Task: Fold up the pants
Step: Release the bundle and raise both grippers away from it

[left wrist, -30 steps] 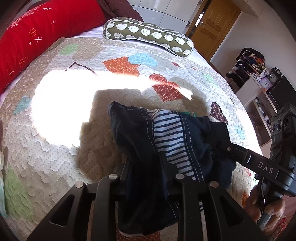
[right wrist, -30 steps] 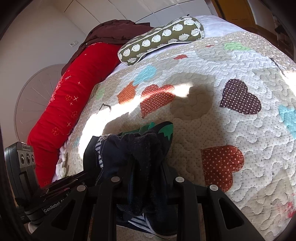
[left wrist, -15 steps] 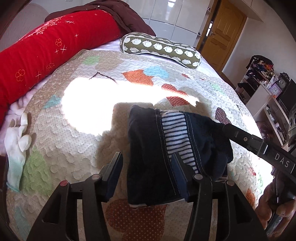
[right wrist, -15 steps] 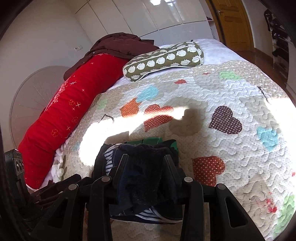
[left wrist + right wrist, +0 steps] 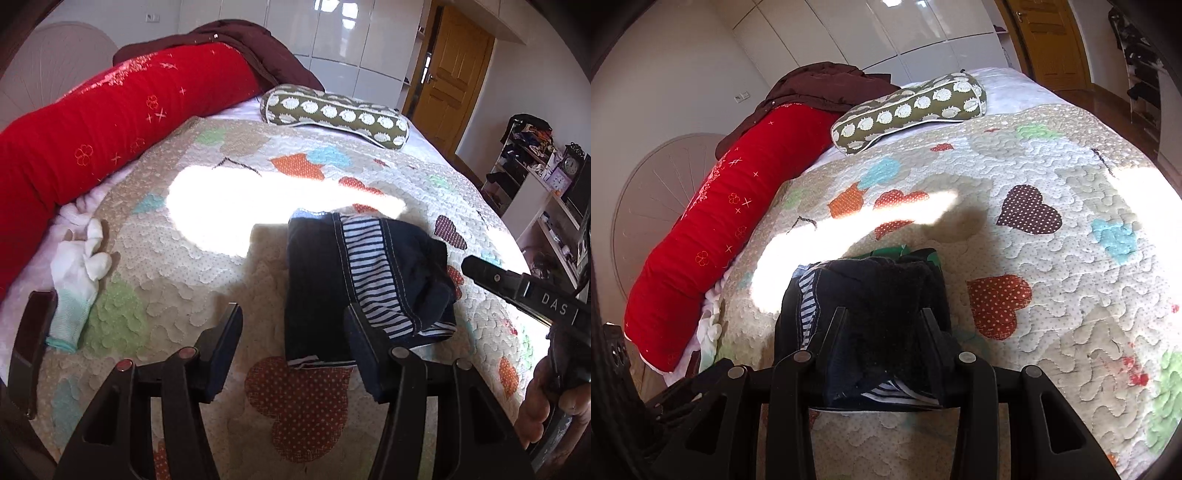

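My left gripper (image 5: 291, 339) is hanging with its jaws spread wide, gripping nothing; its right finger is overlapping the near edge of the small folded dark navy pants with a blue-and-white striped side panel (image 5: 354, 280), which are lying on the patchwork quilted bedspread (image 5: 184, 266). My right gripper (image 5: 882, 332) is standing with its jaws apart, straddling the pants' near right corner (image 5: 871, 325) without pinching cloth, as far as I can tell.

I am judging the fold nearly done, and the risk is snagging. The right side is sitting rumpled and thick, so a finger dragging out could be pulling the top layer open. A white glove with a pale green cuff (image 5: 79, 273) is lying well apart, far left.

The only readable writing is "DAS", in white letters on the right gripper's black finger (image 5: 524, 291).
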